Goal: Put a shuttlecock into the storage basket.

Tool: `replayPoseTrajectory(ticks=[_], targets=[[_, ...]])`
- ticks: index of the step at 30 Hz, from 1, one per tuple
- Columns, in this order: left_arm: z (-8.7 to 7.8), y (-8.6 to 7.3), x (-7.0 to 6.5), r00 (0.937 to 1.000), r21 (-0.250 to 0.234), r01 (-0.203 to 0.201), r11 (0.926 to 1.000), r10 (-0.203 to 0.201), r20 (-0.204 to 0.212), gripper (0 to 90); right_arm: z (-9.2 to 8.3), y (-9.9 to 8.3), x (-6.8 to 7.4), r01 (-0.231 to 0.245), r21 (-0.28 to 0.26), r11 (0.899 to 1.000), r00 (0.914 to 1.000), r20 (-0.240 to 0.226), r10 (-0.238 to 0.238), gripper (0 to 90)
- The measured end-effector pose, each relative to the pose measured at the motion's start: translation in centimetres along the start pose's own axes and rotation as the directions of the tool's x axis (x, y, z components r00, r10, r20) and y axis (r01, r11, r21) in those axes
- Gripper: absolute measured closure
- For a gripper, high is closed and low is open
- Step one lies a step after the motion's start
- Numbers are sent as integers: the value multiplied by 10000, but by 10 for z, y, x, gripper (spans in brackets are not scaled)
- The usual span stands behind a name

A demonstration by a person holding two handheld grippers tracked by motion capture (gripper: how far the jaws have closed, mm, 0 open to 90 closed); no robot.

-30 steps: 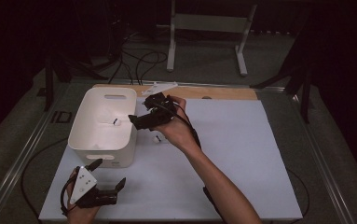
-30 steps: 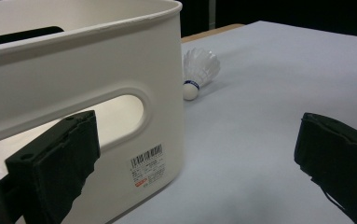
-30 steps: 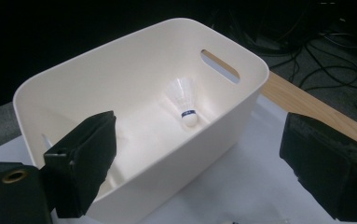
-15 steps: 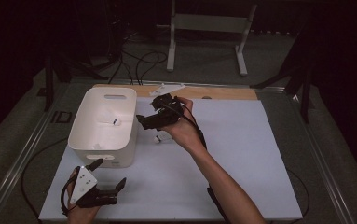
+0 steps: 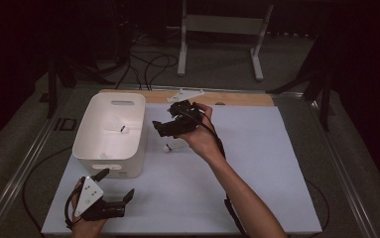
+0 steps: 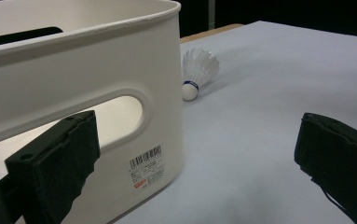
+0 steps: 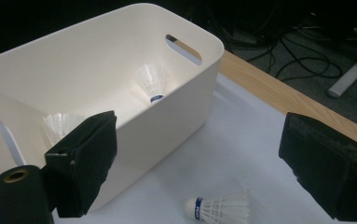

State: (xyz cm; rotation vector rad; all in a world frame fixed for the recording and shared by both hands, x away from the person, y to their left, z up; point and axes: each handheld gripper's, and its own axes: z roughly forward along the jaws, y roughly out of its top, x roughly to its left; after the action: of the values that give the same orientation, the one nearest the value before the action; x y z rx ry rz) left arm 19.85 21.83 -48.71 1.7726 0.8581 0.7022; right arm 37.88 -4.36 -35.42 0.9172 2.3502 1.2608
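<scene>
Currently: two shuttlecocks (image 7: 150, 86) are lying in the white bin (image 5: 109, 159); a third shuttlecock (image 7: 219, 208) is waiting on the tabletop (image 5: 257, 163) beside it, under the right gripper (image 5: 170, 125), jaws apart. Left gripper (image 5: 109, 198) is idling near the front edge, jaws apart.

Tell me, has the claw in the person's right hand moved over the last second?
Yes. The right claw has drawn back to the right, away from the white bin; it was over the bin's edge and now hangs open beside it, above the shuttlecock on the table.
</scene>
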Motion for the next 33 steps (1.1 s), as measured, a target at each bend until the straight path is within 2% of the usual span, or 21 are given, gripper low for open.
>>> replayPoseTrajectory(ticks=[33], targets=[[0, 0, 0, 10000, -36, 44, 10000, -44, -17, 3, 0, -21, -18, -302, 225, 9993, 9992, 253, 296, 110]])
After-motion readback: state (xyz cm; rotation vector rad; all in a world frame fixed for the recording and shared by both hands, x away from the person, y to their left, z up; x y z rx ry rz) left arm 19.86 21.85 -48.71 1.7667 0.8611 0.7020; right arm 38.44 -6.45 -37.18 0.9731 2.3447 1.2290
